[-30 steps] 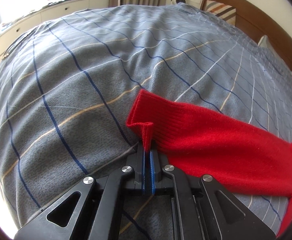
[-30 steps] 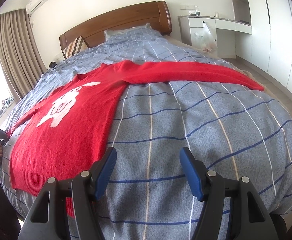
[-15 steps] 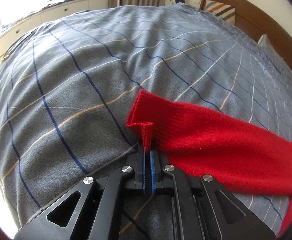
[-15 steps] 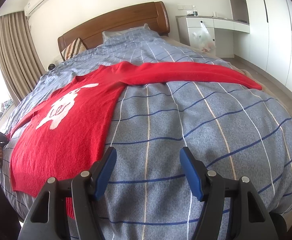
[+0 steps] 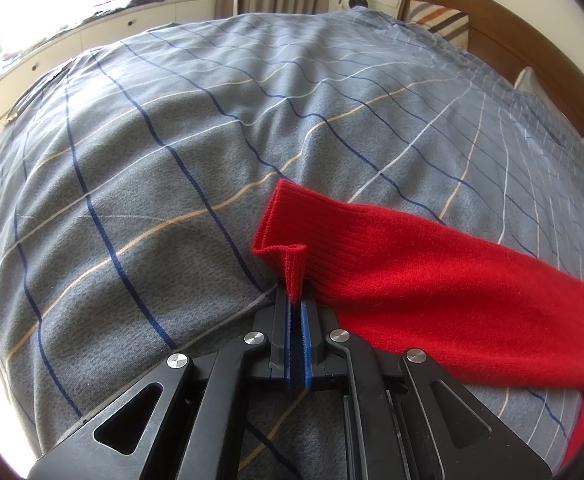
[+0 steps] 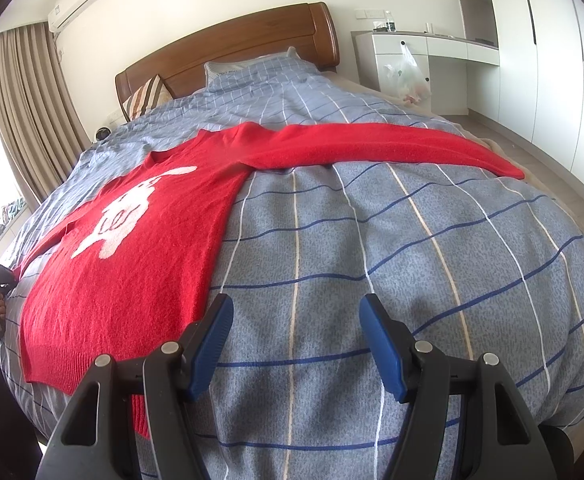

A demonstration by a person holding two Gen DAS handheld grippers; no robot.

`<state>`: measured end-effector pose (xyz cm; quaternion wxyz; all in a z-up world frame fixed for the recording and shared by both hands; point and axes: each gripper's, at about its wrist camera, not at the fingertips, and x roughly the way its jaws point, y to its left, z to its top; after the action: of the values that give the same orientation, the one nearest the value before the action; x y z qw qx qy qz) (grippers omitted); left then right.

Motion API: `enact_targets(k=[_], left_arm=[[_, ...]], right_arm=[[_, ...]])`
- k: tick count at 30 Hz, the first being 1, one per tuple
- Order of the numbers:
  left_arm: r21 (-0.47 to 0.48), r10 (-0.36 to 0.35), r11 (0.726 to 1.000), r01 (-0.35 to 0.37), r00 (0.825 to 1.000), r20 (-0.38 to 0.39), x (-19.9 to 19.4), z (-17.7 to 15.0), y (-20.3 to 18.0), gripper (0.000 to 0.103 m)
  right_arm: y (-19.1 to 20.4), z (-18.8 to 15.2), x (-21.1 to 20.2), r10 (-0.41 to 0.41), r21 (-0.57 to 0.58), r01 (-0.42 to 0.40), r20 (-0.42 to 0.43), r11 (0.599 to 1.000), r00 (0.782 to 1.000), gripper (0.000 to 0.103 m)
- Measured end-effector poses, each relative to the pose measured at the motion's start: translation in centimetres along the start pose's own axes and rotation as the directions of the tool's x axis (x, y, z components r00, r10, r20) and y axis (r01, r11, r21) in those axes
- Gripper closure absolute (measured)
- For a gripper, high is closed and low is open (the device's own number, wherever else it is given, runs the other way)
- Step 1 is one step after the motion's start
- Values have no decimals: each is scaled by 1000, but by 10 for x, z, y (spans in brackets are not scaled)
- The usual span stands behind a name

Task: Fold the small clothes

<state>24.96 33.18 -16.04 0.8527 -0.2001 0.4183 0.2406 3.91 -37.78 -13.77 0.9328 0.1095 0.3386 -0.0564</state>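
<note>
barely begun: red knitted sweater with white cartoon figure point(image 6: 132, 240) lying flat and unfolded on the blue-grey checked bedspread point(image 6: 371, 260), both sleeves spread wide. left gripper point(image 5: 295, 300) clenched on the ribbed cuff point(image 5: 292, 264) at 6 o'clock. right gripper point(image 6: 295, 344) released, empty, hovering beside the hem at 7 o'clock. every fold left to do

— Position of the garment?

— The sweater point(image 6: 132, 264) lies flat on the bed point(image 6: 371, 280), body toward the left side, one sleeve point(image 6: 371, 146) stretched across to the right edge.

— The other sleeve?

— Its cuff point(image 5: 292, 232) lies near the left edge, a fold of it between the left gripper point(image 5: 296, 300) jaws.

— Right gripper point(image 6: 295, 344)?

— Over bare cover, just right of the hem.

— Behind?

— Pillows point(image 6: 248, 68) against the headboard point(image 6: 232, 44).
</note>
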Motion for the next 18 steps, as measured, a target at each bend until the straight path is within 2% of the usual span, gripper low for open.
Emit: enact_targets(k=[17, 18], left_arm=[[5, -12, 1000, 12, 1000, 10, -6, -1, 1, 96], [10, -14, 1000, 14, 1000, 12, -8, -1, 2, 93]], right_arm=[[-2, 1, -1, 3, 6, -3, 6, 1000, 1000, 38], [-2, 1, -2, 3, 8, -3, 9, 1000, 1000, 38]])
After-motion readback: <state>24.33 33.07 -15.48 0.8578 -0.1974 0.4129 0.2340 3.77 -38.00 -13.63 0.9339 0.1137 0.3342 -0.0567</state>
